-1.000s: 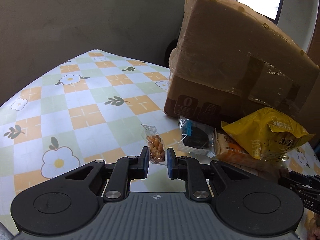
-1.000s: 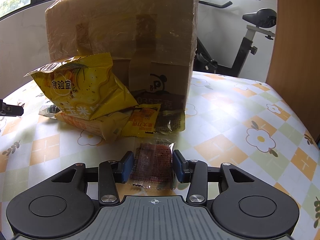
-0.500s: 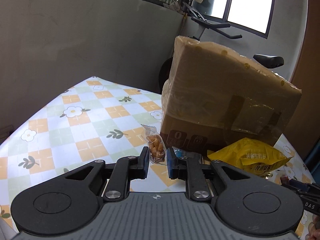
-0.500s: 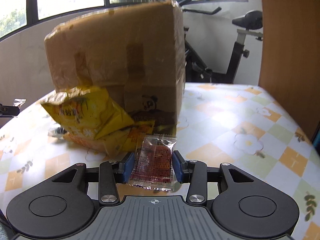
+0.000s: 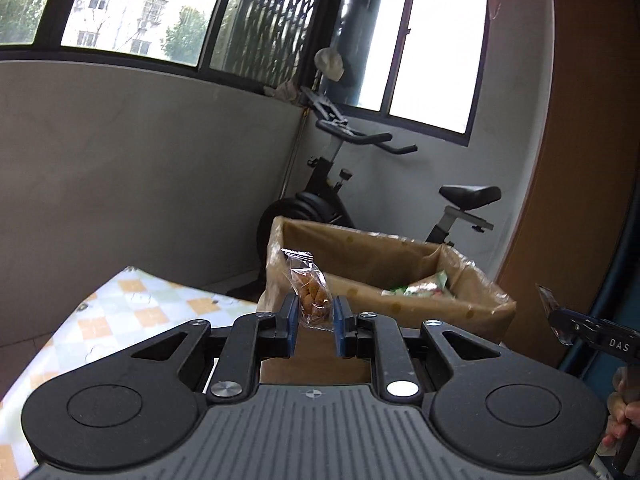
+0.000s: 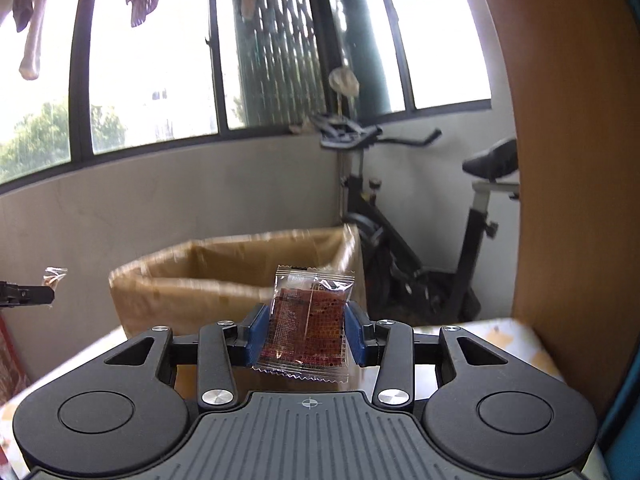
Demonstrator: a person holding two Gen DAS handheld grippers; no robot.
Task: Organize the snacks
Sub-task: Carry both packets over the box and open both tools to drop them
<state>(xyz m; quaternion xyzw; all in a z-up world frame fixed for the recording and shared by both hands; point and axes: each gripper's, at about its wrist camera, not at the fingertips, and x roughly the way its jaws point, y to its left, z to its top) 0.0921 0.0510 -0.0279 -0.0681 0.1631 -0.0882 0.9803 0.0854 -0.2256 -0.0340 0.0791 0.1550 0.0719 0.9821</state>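
My left gripper (image 5: 316, 320) pinches a small clear packet of orange-brown twists (image 5: 311, 294); my right gripper (image 6: 306, 336) clamps a flat clear red-brown sachet (image 6: 308, 326). Both sit mid-frame before the open brown cardboard box (image 5: 384, 280). Slick film could slip, dropping short onto the floral tablecloth (image 5: 132, 312).

An exercise bike (image 5: 340, 200) is standing by the grey wall (image 5: 140, 168), behind the table; windows (image 6: 152, 80) are showing trees and buildings; laundry (image 6: 36, 12) is hanging at upper left; a wooden panel (image 6: 568, 160) is rising on the right.
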